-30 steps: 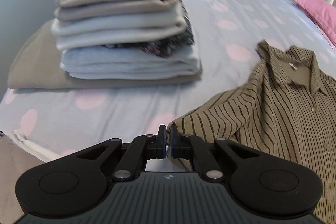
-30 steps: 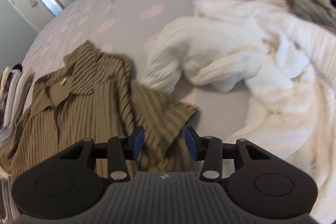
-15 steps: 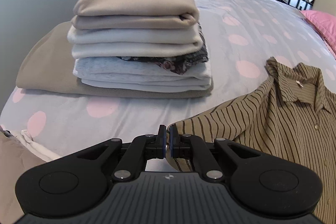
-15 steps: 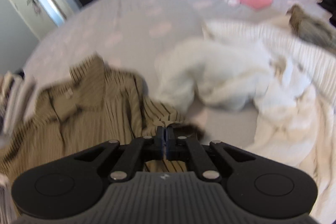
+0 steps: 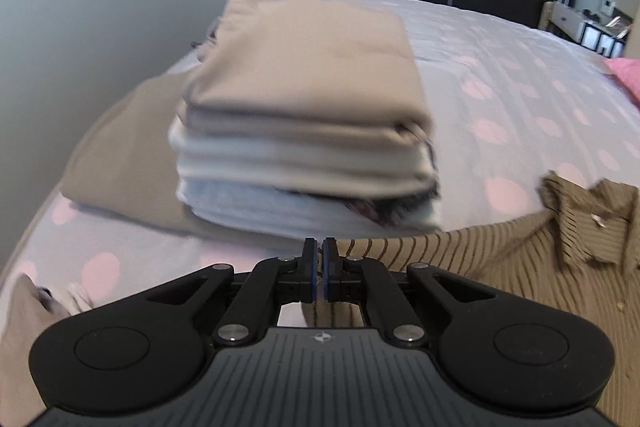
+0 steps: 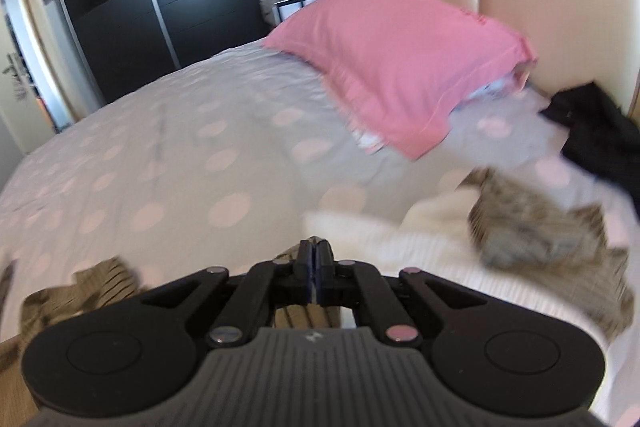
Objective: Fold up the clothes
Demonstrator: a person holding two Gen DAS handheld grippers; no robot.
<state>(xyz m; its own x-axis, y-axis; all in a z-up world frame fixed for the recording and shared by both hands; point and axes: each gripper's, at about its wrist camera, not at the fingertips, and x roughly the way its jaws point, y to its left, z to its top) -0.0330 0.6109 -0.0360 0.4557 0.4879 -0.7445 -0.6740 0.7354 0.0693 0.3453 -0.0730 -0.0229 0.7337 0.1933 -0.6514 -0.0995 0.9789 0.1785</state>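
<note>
On the spotted bed [image 5: 500, 75], your right gripper [image 6: 314, 259] has just closed on the striped shirt [image 5: 520, 267] and lifted its edge, your left gripper [image 5: 319, 259] likewise pinching it beside the folded stack [image 5: 304, 131], so the fold can start.

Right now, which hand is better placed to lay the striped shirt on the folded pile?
Left: the left gripper, shut on the striped shirt, sits right before the folded pile; the right gripper faces the pink pillow.
</note>
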